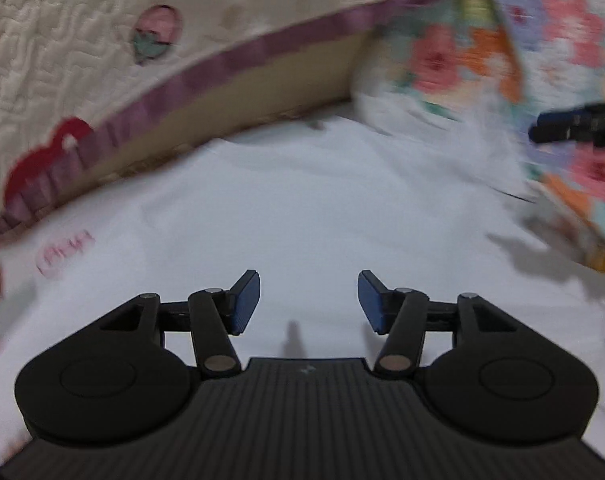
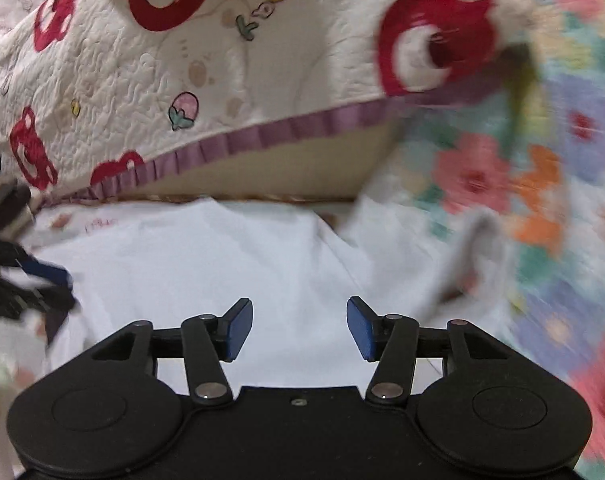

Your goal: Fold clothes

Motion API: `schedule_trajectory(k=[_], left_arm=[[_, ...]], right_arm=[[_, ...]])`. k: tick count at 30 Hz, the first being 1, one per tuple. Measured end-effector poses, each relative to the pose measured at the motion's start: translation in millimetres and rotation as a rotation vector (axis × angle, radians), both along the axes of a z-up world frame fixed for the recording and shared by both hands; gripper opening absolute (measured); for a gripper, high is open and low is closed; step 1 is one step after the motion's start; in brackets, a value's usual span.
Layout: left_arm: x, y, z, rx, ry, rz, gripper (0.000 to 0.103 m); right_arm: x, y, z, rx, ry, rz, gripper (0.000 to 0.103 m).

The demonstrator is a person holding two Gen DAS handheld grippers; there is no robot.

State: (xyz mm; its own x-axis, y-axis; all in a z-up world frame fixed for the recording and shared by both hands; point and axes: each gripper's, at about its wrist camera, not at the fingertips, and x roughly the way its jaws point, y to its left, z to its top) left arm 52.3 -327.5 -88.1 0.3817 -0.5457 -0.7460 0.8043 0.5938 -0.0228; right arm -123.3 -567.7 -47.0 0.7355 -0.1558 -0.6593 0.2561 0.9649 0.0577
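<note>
Both tongs empty over the white garment

Our left tongs (image 1: 308,300) and right tongs (image 2: 298,328) hover spread wide, gripping nothing, above the white garment (image 1: 302,208) lying mostly flat on the floral sheet (image 2: 542,200). This fits a spread before folding or a pause between folds. The quilted blanket (image 2: 162,80) crowds its far edge; blur hides the right hem.
</note>
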Motion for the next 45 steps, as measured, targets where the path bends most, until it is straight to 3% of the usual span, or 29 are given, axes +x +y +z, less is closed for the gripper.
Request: schedule_trajectory(k=[2, 6, 9, 10, 13, 15, 16, 20, 22, 25, 29, 35, 41, 45], left_arm=[[30.0, -7.4, -16.6, 0.013, -0.04, 0.05, 0.053], [79.9, 2.5, -53.7, -0.045, 0.064, 0.138, 0.053], [107.4, 7.3, -82.1, -0.044, 0.124, 0.186, 0.053], [112.9, 9.3, -88.4, -0.044, 0.122, 0.195, 0.053], [123.5, 20.4, -100.4, -0.05, 0.1, 0.224, 0.053], [127.2, 28.5, -103.3, -0.078, 0.137, 0.236, 0.054], [128.9, 29.8, -101.7, -0.093, 0.148, 0.234, 0.054], [131.1, 28.2, -100.4, -0.122, 0.177, 0.216, 0.054], [130.0, 25.3, -101.4, -0.118, 0.175, 0.208, 0.054], [128.3, 21.0, -102.8, -0.114, 0.172, 0.196, 0.054], [126.2, 15.3, -104.7, -0.107, 0.168, 0.18, 0.054], [125.1, 13.7, -106.1, -0.103, 0.163, 0.177, 0.054], [124.2, 13.6, -107.1, -0.096, 0.151, 0.181, 0.054], [123.6, 13.7, -107.6, -0.091, 0.144, 0.179, 0.054]], right_arm=[[61.9, -19.6, -8.1, 0.038, 0.017, 0.002, 0.058], [149.7, -53.6, -43.2, 0.097, 0.039, -0.102, 0.056], [180.0, -71.7, -68.2, 0.165, 0.048, -0.15, 0.001], [185.8, -74.1, -74.9, 0.159, 0.066, -0.162, 0.001], [196.5, -82.3, -92.9, 0.049, 0.161, -0.178, 0.002], [194.7, -91.4, -100.1, 0.07, 0.185, -0.156, 0.012], [193.2, -95.5, -103.8, 0.094, 0.197, -0.138, 0.011], [191.8, -88.2, -126.7, 0.03, 0.288, -0.056, 0.019], [185.3, -79.5, -137.9, -0.003, 0.298, -0.05, 0.028], [171.6, -61.8, -144.3, -0.043, 0.241, -0.068, 0.033], [162.3, -35.9, -149.4, -0.173, 0.222, -0.058, 0.035], [150.3, -16.7, -150.8, -0.193, 0.207, -0.033, 0.039], [137.8, -25.4, -139.7, -0.156, 0.136, -0.063, 0.036], [129.5, -31.3, -132.3, -0.131, 0.088, -0.082, 0.042]])
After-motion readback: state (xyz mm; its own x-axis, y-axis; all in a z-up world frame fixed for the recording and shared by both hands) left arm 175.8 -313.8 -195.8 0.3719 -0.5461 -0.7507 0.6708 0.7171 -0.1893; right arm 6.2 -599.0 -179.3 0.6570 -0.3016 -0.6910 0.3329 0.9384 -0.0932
